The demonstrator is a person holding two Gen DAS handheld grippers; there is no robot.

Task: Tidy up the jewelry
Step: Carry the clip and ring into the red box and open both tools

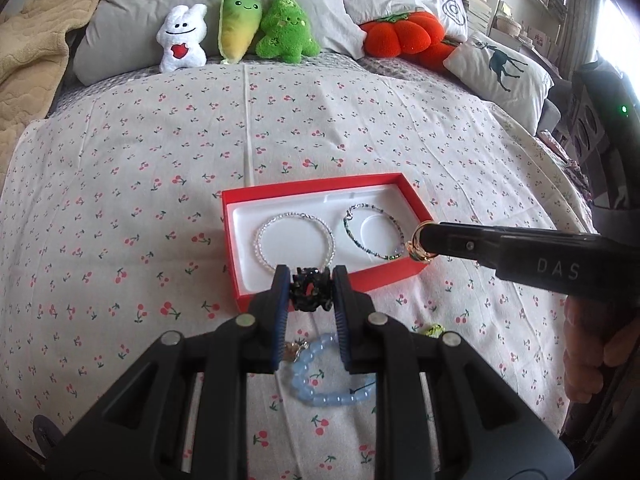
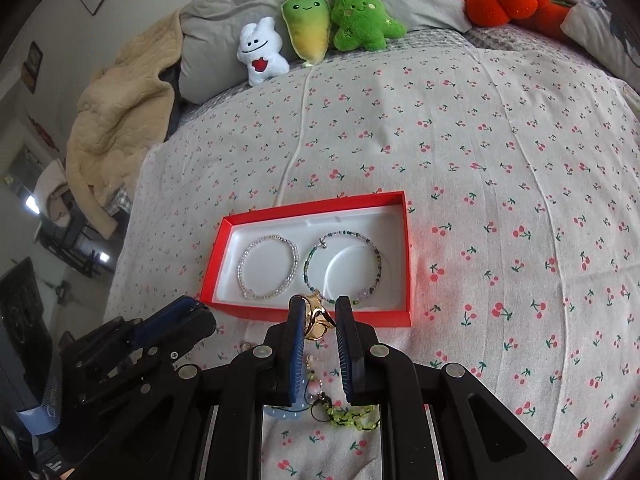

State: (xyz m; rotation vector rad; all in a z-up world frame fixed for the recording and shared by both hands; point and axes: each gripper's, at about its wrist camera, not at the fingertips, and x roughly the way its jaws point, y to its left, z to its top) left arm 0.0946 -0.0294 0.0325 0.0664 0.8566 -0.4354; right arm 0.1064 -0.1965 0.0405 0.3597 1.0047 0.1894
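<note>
A red box [image 1: 240, 248] [image 2: 406, 240] with a white liner lies on the cherry-print bed. In it lie a clear bead bracelet [image 1: 294, 242] [image 2: 269, 266] and a dark green bead bracelet [image 1: 374, 236] [image 2: 344, 268]. My left gripper [image 1: 311, 290] is shut on a black beaded piece [image 1: 311, 290] over the box's near edge. My right gripper [image 2: 318, 316] [image 1: 420, 246] is shut on a gold ring [image 2: 316, 318] [image 1: 418, 246] at the box's near right corner. A light blue bead bracelet [image 1: 320, 376] and a yellow-green bracelet [image 2: 356, 416] lie on the bed in front of the box.
Plush toys, white [image 1: 182, 38], yellow-green [image 1: 238, 26] and green [image 1: 286, 28], lean on grey pillows at the far end. An orange pumpkin cushion [image 1: 404, 34] and a deer pillow [image 1: 500, 68] lie far right. A beige blanket [image 1: 28, 60] is heaped far left.
</note>
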